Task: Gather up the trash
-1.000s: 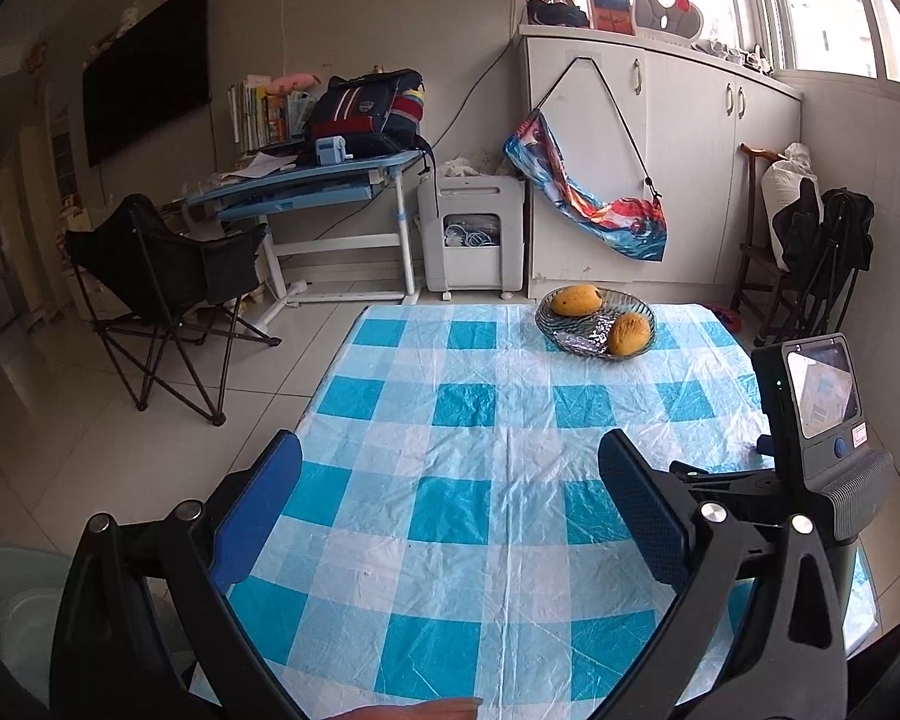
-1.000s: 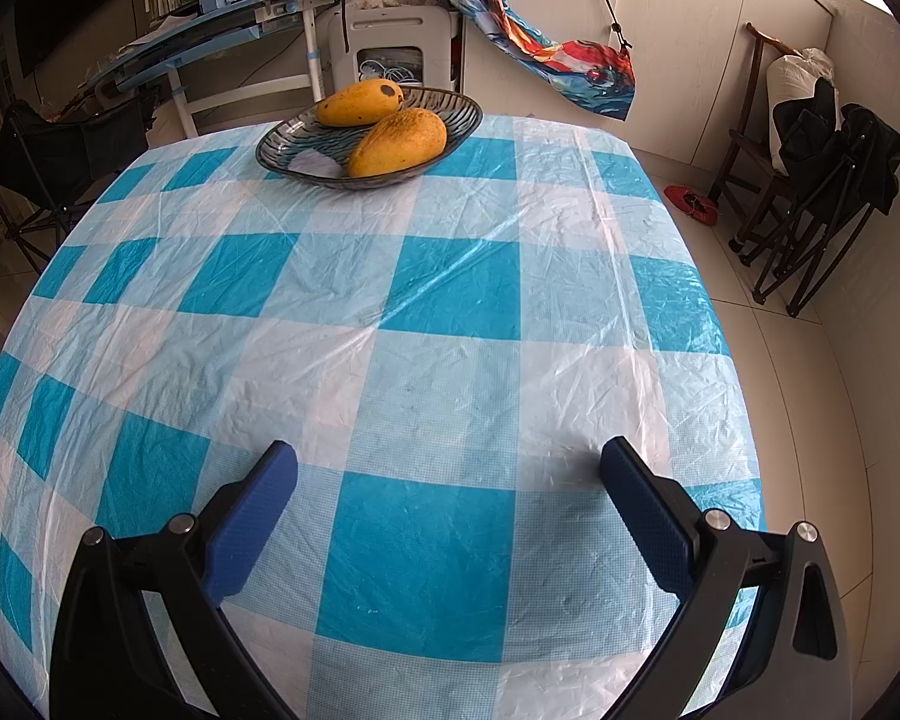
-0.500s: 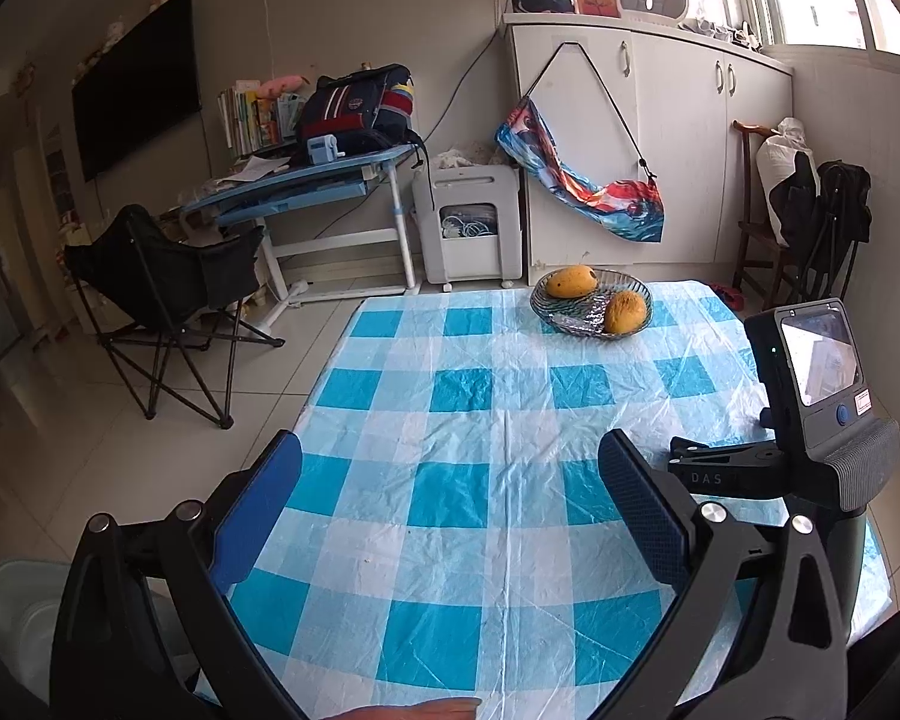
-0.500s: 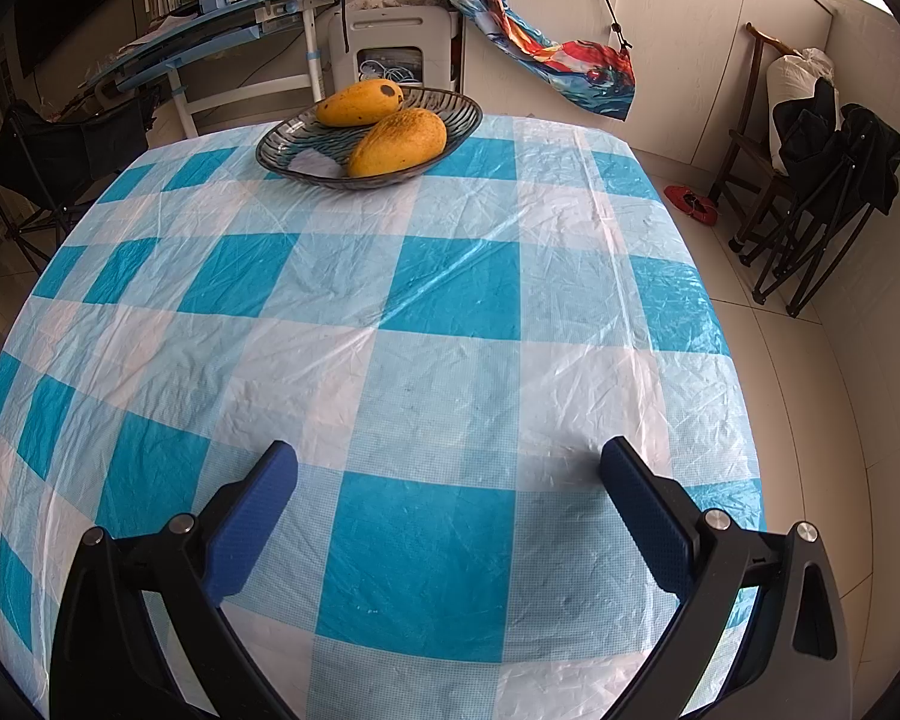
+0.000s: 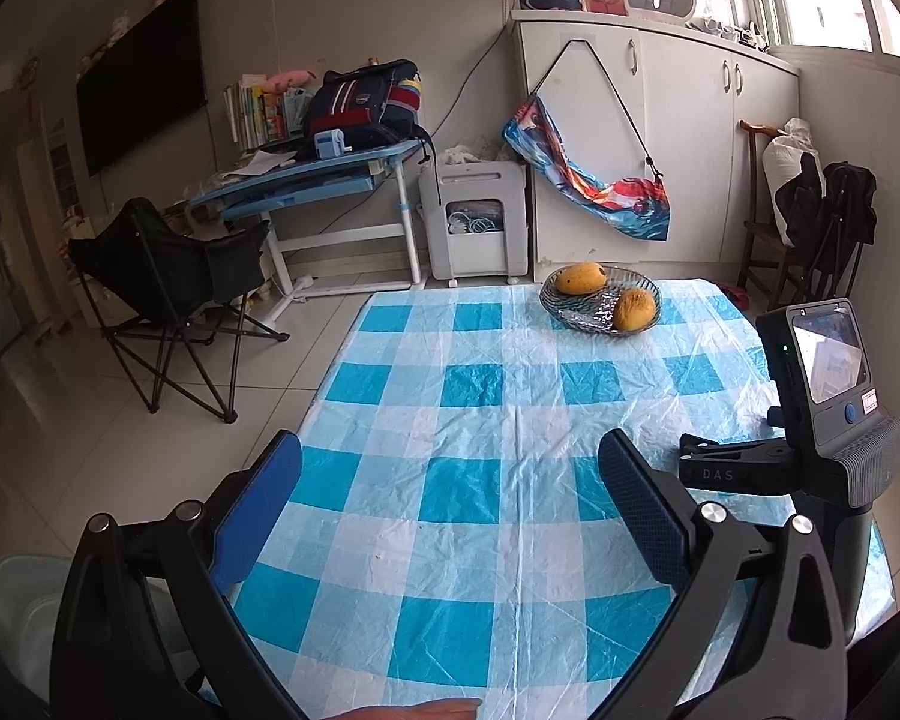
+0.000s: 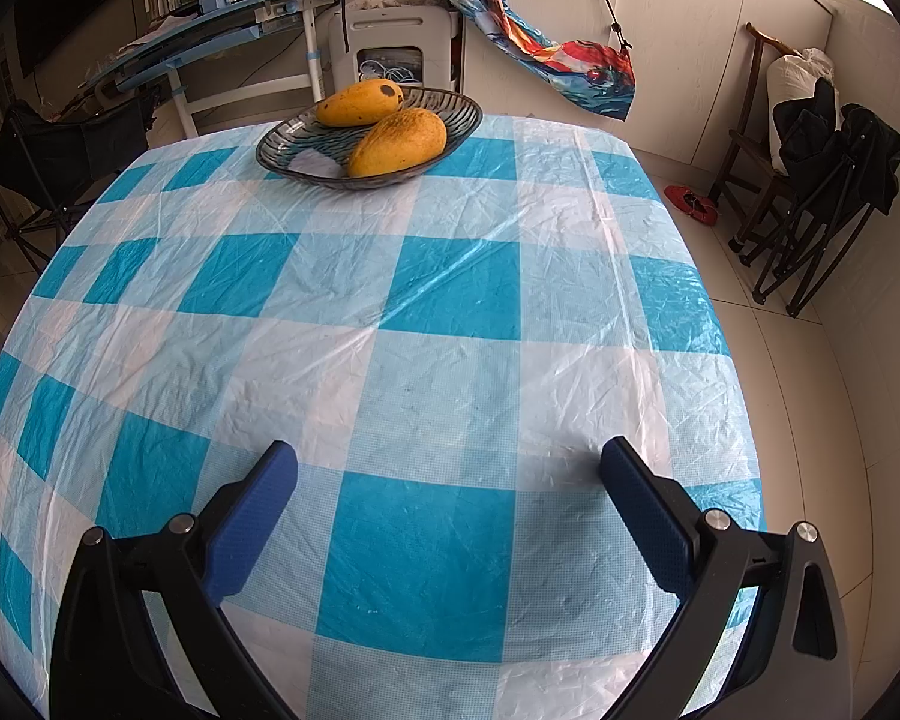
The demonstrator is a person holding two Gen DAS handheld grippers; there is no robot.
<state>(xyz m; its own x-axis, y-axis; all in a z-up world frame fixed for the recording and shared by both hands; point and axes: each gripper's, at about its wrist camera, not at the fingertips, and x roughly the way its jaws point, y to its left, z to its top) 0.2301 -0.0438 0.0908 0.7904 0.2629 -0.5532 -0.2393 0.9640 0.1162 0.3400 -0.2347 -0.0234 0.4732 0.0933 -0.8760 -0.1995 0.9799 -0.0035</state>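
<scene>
Scanning for trash: none plainly shown; the checked cloth (image 6: 450,324) is bare across the middle of both views.
Likely candidate: a crinkled silvery scrap (image 5: 588,317) lying in the bowl (image 5: 648,288), upper right of the left view, between the two mangoes (image 5: 635,309); I cannot tell whether it is foil, a wrapper or only glare on the glass.
Handling, as a guess: if foil, light, thin, easily crushed and slippery; pinch a raised edge, not the flat middle, and keep clear of the fruit.
Left gripper (image 5: 450,480): fingers spread wide, nothing between them, held above the near part of the cloth.
Right gripper (image 6: 450,486): likewise wide apart and empty, low over the cloth; bowl (image 6: 462,105) at top centre.
Hidden: bowl floor behind the mangoes; pale bin-like shape (image 5: 12,612) at lower left, cut off by the frame edge; cloth under both grippers.
Hard to read: small dark specks on the cloth, possibly crumbs or stains.
</scene>
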